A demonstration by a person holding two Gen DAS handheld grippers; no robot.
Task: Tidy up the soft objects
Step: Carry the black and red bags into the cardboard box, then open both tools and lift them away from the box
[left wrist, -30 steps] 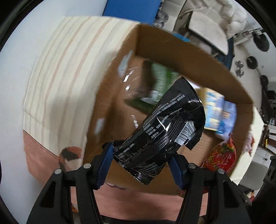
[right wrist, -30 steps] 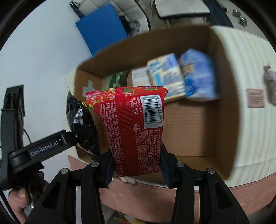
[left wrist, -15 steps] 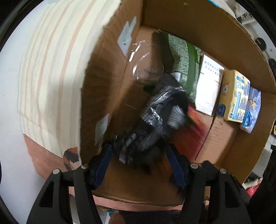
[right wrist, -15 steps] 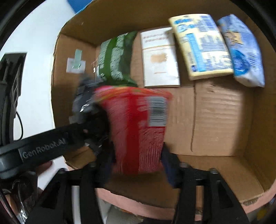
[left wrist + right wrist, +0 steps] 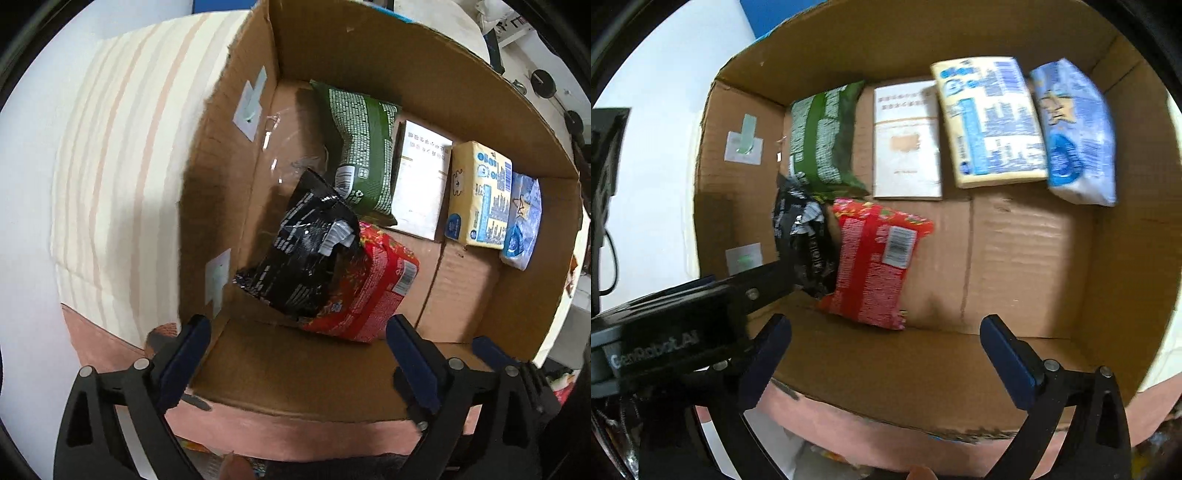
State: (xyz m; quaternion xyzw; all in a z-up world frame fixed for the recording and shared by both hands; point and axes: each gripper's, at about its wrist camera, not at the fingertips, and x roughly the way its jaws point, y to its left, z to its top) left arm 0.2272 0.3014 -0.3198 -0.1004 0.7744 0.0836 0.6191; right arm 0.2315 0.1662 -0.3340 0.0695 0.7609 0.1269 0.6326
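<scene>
A black snack packet [image 5: 306, 254] [image 5: 805, 240] and a red packet [image 5: 365, 288] [image 5: 875, 262] lie side by side on the floor of the open cardboard box [image 5: 369, 55] [image 5: 1034, 258], near its left wall. The black one leans partly on the red one. My left gripper [image 5: 297, 343] is open and empty, above the box's near wall. My right gripper [image 5: 884, 339] is open and empty too, just right of the left one, whose black body [image 5: 665, 325] shows in the right wrist view.
Along the box's far wall lie a green packet [image 5: 362, 147] [image 5: 823, 144], a white pack [image 5: 417, 184] [image 5: 905, 140], a yellow-and-blue pack [image 5: 480, 199] [image 5: 990, 122] and a blue pack [image 5: 521, 225] [image 5: 1075, 133]. The box stands on a striped cloth [image 5: 110, 166].
Both grippers have opened and let go of their packets: the black one from the left, the red one from the right. Both packets now lie in the box, and the grippers have drawn back.
</scene>
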